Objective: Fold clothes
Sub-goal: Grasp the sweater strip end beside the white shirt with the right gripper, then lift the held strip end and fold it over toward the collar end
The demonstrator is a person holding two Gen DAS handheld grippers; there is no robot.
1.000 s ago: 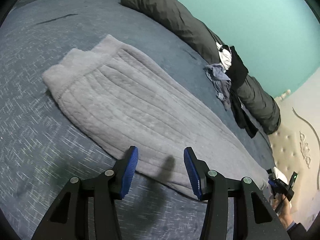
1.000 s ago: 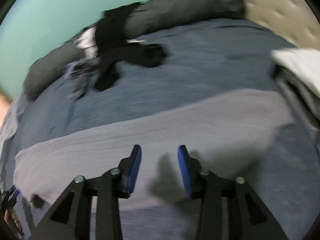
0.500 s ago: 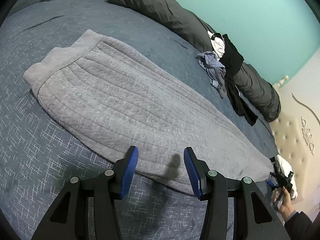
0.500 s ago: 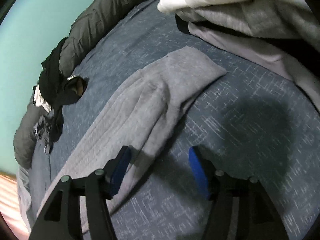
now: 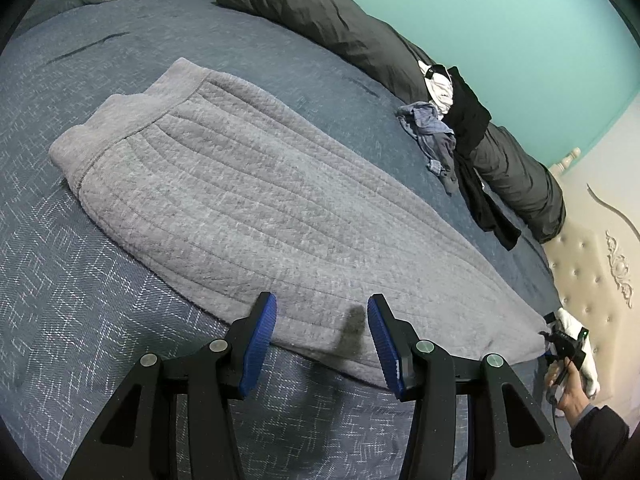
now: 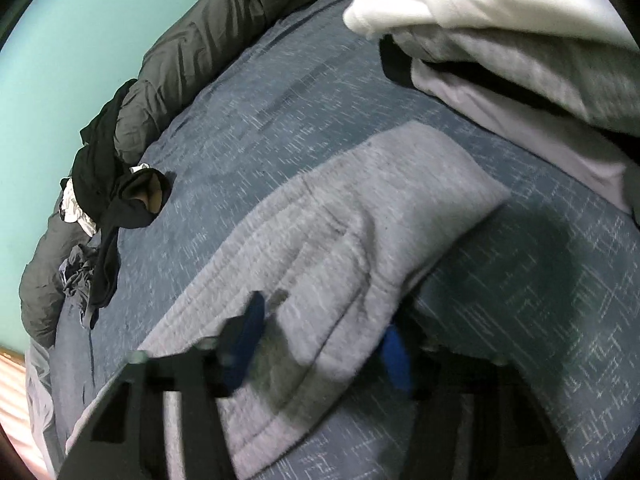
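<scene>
A grey quilted garment (image 5: 260, 200) lies spread flat across the blue bedspread (image 5: 80, 300), waistband at the far left. My left gripper (image 5: 322, 336) hovers over its near edge, open, with nothing between the blue pads. At the garment's narrow right end, my right gripper (image 5: 562, 344) is held in a person's hand (image 5: 568, 384). In the right wrist view, that hem end (image 6: 360, 208) runs between the blurred fingers of the right gripper (image 6: 320, 344). Its jaws are closing with a raised fold of the grey cloth between them, and I see no firm pinch.
A dark grey rolled duvet (image 5: 360, 28) lines the far side by the teal wall, with black clothes (image 5: 468, 120) and a crumpled blue cloth (image 5: 436, 136) against it. A stack of folded clothes (image 6: 520, 52) sits just beyond the hem. A cream tufted headboard (image 5: 588, 280) stands at the right.
The right gripper swung from the garment's middle to its hem end and dropped onto it; its jaws widened, then narrowed around the cloth. The left gripper has hardly moved.
</scene>
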